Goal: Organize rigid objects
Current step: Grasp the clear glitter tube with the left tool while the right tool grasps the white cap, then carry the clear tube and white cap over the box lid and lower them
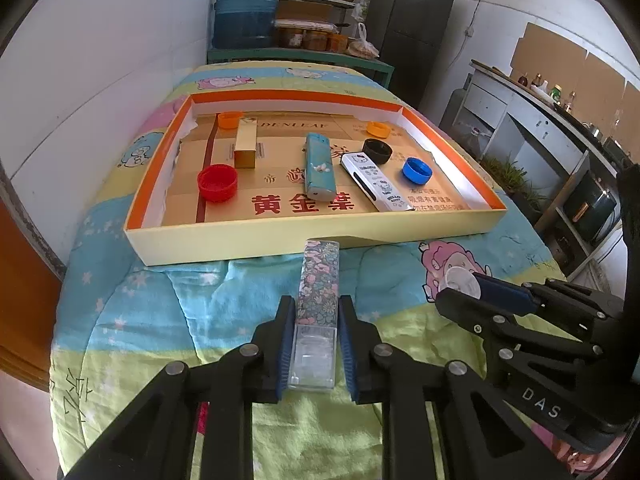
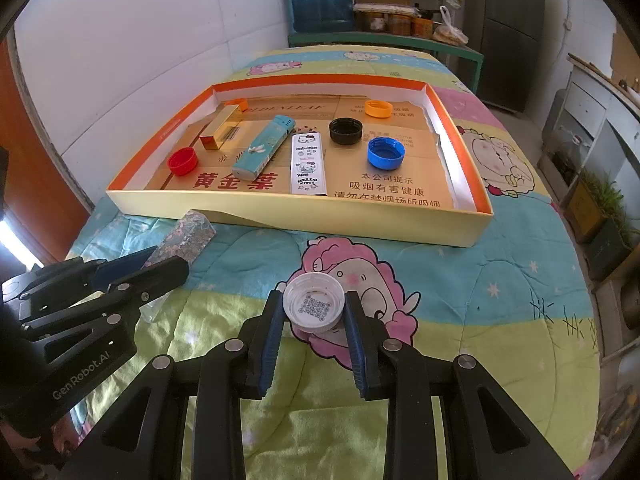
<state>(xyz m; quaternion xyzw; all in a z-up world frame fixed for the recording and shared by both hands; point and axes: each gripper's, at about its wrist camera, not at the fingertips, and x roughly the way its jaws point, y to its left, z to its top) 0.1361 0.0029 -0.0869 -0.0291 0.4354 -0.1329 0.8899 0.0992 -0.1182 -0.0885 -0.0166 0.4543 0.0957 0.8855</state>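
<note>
Left claw: the left claw [image 1: 316, 344] was closed narrow on the floral lighter [image 1: 318, 280], low centre of the left wrist view, its far end close to the tray's front wall.
Right claw: the right claw [image 2: 314, 322] gripped the white cap [image 2: 314, 306], open side up, low centre of the right wrist view.
Tray: the orange-rimmed cardboard tray [image 1: 256, 240] filled mid-frame.
Already in tray: red cap [image 1: 217, 182], gold box [image 1: 245, 144], teal lighter [image 1: 318, 166], Hello Kitty lighter [image 1: 378, 182], black cap [image 1: 377, 151], blue cap [image 1: 417, 170], and two orange caps [image 1: 231, 120] near the back wall.
Progress: judged late; eight pieces lay inside, loosely grouped, boxes and lighters centre-left, caps mostly right.
Left to do: the two held pieces looked like the last outside; each wanted lifting over the front wall.
Surface: a cartoon-print quilt [image 2: 460, 300], soft and rumpled; whether a bed or table lay beneath, I could not tell.
Room: white walls; blue water jug [image 1: 246, 8] and shelves upper centre; dark fridge [image 1: 412, 20] upper right.
</note>
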